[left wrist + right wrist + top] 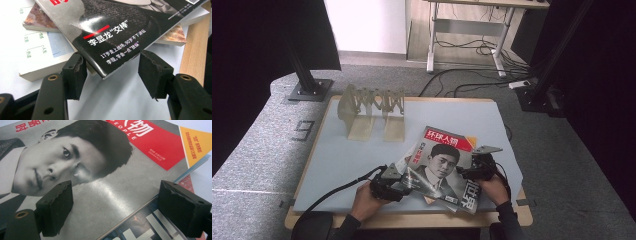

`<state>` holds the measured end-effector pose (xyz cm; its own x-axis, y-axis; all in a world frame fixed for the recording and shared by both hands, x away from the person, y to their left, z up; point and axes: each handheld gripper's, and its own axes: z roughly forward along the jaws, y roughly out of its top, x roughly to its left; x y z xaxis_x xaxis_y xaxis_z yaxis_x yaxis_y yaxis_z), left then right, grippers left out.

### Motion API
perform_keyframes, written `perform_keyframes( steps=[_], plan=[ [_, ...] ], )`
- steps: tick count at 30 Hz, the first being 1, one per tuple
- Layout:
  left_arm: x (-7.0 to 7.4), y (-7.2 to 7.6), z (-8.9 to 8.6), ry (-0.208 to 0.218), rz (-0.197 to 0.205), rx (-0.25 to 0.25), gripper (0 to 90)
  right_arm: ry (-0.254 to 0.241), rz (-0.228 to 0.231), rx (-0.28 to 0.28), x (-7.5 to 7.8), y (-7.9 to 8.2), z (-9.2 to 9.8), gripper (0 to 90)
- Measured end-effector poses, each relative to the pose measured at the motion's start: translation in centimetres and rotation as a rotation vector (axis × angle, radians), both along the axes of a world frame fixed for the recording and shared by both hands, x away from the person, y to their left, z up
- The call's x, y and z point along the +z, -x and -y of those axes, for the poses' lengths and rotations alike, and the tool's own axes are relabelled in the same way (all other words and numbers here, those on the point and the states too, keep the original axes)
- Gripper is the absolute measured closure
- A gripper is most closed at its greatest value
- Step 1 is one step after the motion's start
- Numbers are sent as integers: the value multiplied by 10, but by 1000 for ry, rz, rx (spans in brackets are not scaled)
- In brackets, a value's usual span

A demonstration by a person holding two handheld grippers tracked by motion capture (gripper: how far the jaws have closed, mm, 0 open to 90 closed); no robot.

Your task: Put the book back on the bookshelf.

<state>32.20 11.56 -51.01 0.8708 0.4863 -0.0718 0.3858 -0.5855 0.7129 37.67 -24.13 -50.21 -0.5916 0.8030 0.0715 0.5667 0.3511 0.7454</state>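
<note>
Left to right, as I see it from my station. Wooden rack (pixel 372 112): standing at the table's (pixel 332 155) far left, well apart from the work. Left gripper (pixel 404 184): at the near-left corner of the top magazine (pixel 443 162); my jaws stand apart, the corner between the pads (pixel 75 75) without being pressed. Magazine: lying face up on a loose stack (other books (pixel 37 53) beneath) near the table's front edge. Right gripper (pixel 466 172): at the magazine's right edge, jaws apart over the cover (pixel 105 192), gripping nothing.
</note>
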Motion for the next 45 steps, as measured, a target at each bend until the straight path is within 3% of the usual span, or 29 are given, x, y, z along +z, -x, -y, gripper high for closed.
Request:
perform_keyframes(
  steps=[3, 7, 12, 20, 28, 35, 41, 45],
  plan=[
    [1, -1, -2, 13, -2, -15, 393, -3, -2, 0, 0, 0, 0, 129],
    [1, 0, -5, -18, 47, 2, 330, -3, -3, -7, 0, 0, 2, 128],
    [2, -1, -15, -5, 48, 25, 271, -7, -6, -32, -1, -2, 10, 121],
    [-4, -13, -39, -45, 16, 125, 166, -15, -16, -50, -1, -7, 15, 108],
    [-15, -26, -63, -19, -9, 220, 136, -9, -28, -69, 2, -21, 16, 81],
    [-17, -28, -62, -41, -15, 241, 53, -13, -61, -89, 3, -37, 18, 40],
    [-18, -26, -57, -85, 14, 240, 53, -18, -88, -89, 0, -52, 17, 28],
    [-18, -26, -57, -87, 14, 240, 49, -29, -112, -95, -2, -62, 18, 17]
  ],
)
